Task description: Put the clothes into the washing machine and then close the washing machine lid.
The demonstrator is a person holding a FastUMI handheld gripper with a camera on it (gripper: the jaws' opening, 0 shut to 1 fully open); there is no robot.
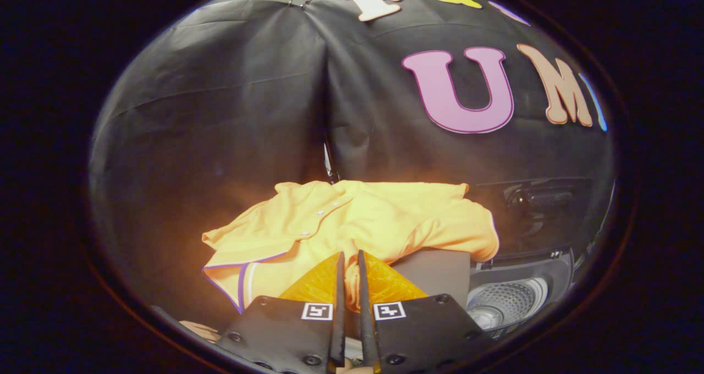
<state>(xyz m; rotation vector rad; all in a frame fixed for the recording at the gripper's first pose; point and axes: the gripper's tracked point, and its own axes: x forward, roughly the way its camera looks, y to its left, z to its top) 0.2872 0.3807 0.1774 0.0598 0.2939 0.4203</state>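
A yellow-orange button shirt (357, 220) with purple-trimmed sleeves lies spread and rumpled over a grey surface (437, 272), just ahead of my fingers. My gripper (350, 256) has its fingers drawn close together at the shirt's near edge, and a fold of the cloth shows in the narrow gap between them. Right of the fingers, lower down, is the washing machine (528, 275); its perforated metal drum (506, 300) is exposed. The dark lid (542, 209) stands raised behind the opening.
Black cloth walls close off the space behind and to the left of the shirt. Part of a hand (199, 330) shows low, to the left of the fingers. One sleeve of the shirt hangs towards the machine's opening.
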